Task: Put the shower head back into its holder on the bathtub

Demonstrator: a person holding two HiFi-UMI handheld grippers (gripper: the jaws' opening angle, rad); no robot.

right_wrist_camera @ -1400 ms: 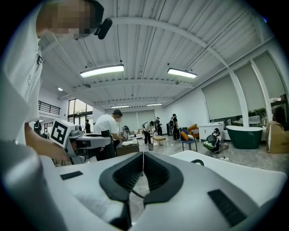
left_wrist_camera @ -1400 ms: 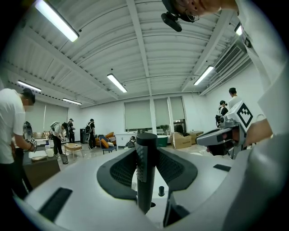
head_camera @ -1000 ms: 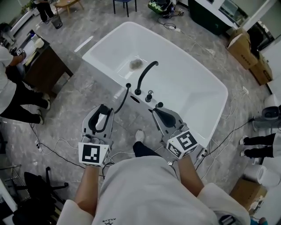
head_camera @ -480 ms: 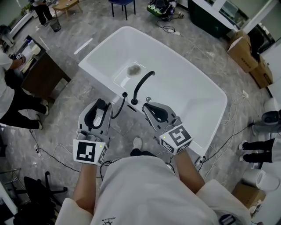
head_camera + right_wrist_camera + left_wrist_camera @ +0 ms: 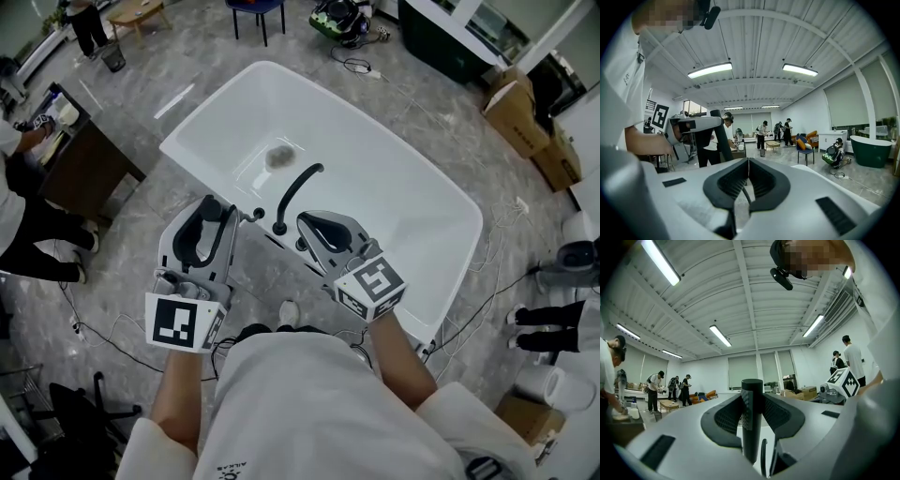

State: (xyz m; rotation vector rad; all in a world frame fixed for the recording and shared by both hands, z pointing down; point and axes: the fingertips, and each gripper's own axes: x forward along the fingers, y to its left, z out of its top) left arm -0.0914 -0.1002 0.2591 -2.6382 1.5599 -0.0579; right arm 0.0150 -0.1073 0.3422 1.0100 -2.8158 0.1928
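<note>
The left claw (image 5: 214,228) is clamping on the black shower head (image 5: 752,423), whose handle is standing upright between the two pads in the left gripper view. In the head view this claw is hovering just on the near side of the white bathtub (image 5: 403,197), towards the left end of its near rim. A thin black hose (image 5: 246,218) is curving from the claw to a small black fitting (image 5: 259,214) on that rim. The right claw (image 5: 323,228) is sitting with its jaws pressed together and nothing between them, over the near rim just right of the curved black spout (image 5: 295,186). A grey patch (image 5: 279,156) is lying on the tub floor beyond the spout.
</note>
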